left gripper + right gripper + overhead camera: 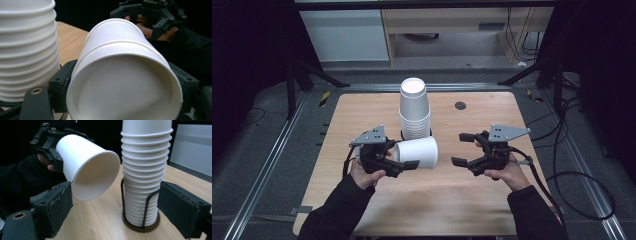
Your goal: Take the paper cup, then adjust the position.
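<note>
A single white paper cup (419, 152) lies on its side above the table, and my left gripper (407, 154) is shut on it near its base. Its open mouth (96, 178) faces my right gripper. In the left gripper view the cup's base (125, 92) sits between the black pads (61, 82). Just behind it, a tall stack of white cups (414, 107) stands upside down in a dark wire holder (141, 226). My right gripper (460, 149) hovers to the right of the cup, open, with nothing between its pads (58, 205).
The wooden table (452, 200) has a small dark round disc (460, 105) at the back right. Metal rails and black cables (577, 180) run along the floor beside it. A pale cabinet (344, 30) stands behind.
</note>
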Tool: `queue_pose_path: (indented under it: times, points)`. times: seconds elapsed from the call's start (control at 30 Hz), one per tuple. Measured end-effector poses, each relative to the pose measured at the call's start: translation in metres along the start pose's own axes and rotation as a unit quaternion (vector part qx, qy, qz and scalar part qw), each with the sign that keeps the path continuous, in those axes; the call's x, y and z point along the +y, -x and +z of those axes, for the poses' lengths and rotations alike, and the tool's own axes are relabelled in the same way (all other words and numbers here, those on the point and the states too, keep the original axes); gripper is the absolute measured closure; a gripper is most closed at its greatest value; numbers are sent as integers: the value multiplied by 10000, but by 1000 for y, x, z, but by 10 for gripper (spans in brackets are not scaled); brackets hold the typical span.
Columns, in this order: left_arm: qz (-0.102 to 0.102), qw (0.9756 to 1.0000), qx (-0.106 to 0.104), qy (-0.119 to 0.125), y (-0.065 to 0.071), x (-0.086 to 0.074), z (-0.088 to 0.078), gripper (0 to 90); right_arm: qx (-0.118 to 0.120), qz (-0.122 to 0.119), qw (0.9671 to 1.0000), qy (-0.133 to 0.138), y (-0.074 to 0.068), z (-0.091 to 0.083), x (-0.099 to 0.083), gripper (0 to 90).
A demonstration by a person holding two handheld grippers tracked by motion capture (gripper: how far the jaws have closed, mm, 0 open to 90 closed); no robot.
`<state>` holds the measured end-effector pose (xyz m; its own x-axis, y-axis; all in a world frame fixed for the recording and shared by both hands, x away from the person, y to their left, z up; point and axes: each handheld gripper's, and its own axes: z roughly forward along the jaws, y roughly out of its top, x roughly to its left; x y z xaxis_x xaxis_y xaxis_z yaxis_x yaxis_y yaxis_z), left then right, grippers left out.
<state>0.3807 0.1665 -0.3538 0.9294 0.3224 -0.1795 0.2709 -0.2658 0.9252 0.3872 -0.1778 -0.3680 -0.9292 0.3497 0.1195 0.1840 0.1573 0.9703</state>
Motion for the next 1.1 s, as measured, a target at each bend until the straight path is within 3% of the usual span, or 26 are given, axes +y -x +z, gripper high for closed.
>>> queue_pose_path:
  times: [0.13, 0.33, 0.43, 0.6, 1.1]
  points:
    - [67, 9999, -129, 28, 3, 2, 2, 215, 367, 72, 9993, 12, -1, 6, -4, 123]
    - [66, 9997, -227, 26, 4, 1, 5, 215, 497, -32, 9987, -126, -5, 14, -8, 110]
    - [47, 9996, -287, 69, 5, 1, 5, 215, 696, -49, 9975, -124, -8, 16, -8, 118]
    - [29, 9992, -370, 118, 5, 1, 7, 215, 786, -111, 9968, 18, -12, 16, -7, 115]
    - [29, 9974, -657, 311, 11, 1, 18, 215, 1035, 66, 9942, 293, -13, 19, -8, 94]
